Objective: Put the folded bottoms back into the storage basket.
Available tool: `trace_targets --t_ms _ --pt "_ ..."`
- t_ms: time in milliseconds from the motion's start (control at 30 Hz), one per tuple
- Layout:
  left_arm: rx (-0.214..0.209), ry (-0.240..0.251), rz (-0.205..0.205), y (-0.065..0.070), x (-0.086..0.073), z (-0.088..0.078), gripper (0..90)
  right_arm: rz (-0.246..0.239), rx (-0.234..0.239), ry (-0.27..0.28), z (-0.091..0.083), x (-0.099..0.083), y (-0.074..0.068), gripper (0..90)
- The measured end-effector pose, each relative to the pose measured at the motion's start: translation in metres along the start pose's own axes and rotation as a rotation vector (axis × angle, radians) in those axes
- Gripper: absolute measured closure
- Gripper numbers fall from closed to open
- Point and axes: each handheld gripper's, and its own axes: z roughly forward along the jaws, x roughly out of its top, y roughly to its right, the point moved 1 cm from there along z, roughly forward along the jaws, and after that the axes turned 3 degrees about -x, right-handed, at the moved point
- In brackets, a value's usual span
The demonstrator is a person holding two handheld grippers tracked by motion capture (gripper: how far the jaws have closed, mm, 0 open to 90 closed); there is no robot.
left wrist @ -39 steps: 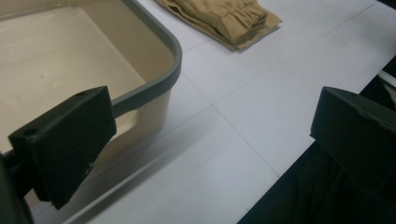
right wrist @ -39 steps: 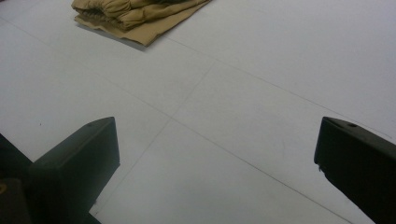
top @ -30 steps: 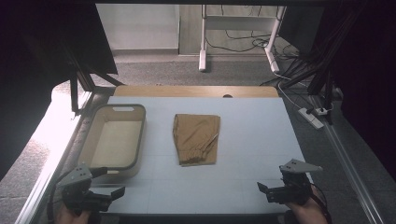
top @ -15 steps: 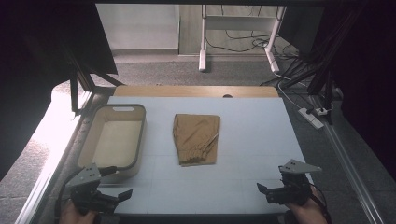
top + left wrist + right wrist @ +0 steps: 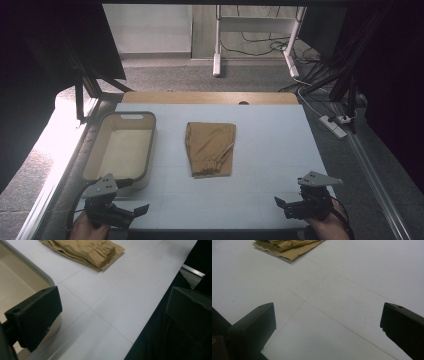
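While folded tan shorts (image 5: 210, 148) lie mid-table, both grippers hover at the near edge.
Left of the shorts sits a beige bin (image 5: 121, 150); the left gripper (image 5: 141, 210) and right gripper (image 5: 278, 204) are spread wide, gripping nothing, well apart from the shorts.

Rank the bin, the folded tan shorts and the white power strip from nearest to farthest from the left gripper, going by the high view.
From the left gripper:
1. Bin, just ahead, on the table's left.
2. Folded tan shorts, table centre.
3. White power strip, on the floor beyond the table's far right.
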Motion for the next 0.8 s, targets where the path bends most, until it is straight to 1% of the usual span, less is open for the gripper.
trace_targets --t_ms 133,167,267,367,433,633,667,700,800 --pt "-0.011 0.007 -0.001 0.000 0.002 0.002 0.0 -0.005 -0.001 -0.002 0.000 0.000 0.000 0.7" --pt "-0.025 0.009 -0.001 -0.001 0.003 0.005 0.0 -0.006 -0.001 -0.002 0.000 0.000 0.000 0.7" --pt "-0.027 0.007 0.004 -0.001 0.005 0.007 0.0 -0.004 -0.001 -0.003 0.000 0.000 -0.001 0.7" --pt "-0.020 -0.007 0.019 -0.001 0.007 0.010 0.0 -0.006 -0.001 -0.003 0.001 0.000 0.000 0.7" --pt "-0.021 0.001 0.029 -0.001 0.010 0.011 0.0 -0.006 0.000 -0.003 0.001 0.000 0.000 0.7" --pt "-0.027 0.018 0.021 -0.003 0.014 0.012 0.0 -0.005 -0.001 -0.003 0.001 0.000 0.000 0.7" --pt "-0.037 0.017 0.023 -0.004 0.016 0.014 0.0 -0.003 -0.001 -0.003 0.001 0.000 0.000 0.7" --pt "-0.037 0.017 0.023 -0.004 0.016 0.014 0.0 -0.003 -0.001 -0.003 0.001 0.000 0.000 0.7" --pt "-0.056 -0.005 0.017 -0.004 0.018 0.018 0.0 -0.004 -0.002 -0.001 0.001 0.000 0.000 0.7"
